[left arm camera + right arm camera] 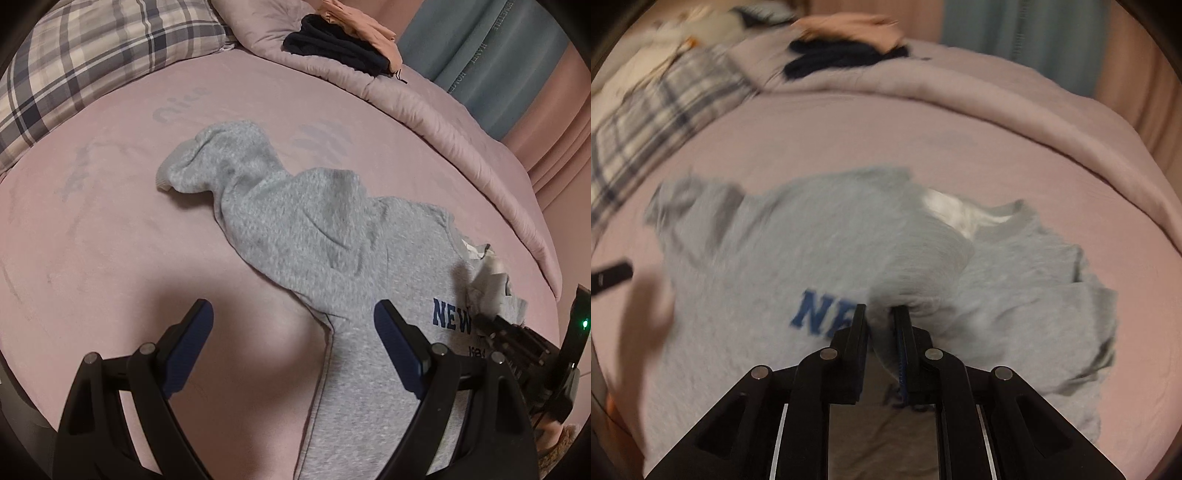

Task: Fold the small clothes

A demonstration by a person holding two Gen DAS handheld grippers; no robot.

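The right gripper (880,314) is nearest to the work: it sits low over the chest of the grey sweatshirt (768,258), just beside the blue letters (823,317), and a bunched fold of the grey cloth (916,266), probably the right sleeve brought inward, lies between its nearly closed fingers. The view is blurred, so I cannot tell if the pads really press the fold or already let it free. The left gripper (293,325) has its fingers spread wide and holds nothing; one finger is over the bare pink bed sheet (110,221), the other over the sweatshirt edge. From it, the left sleeve (221,166) runs away in a long diagonal, its cuff far up to the left. So the left hand is the nearer one to this sleeve, and I judge the next fold must bring it inward across the body. Behind, dark folded clothes (340,48) rest on the blanket (424,110), beside a checked pillow (92,62)
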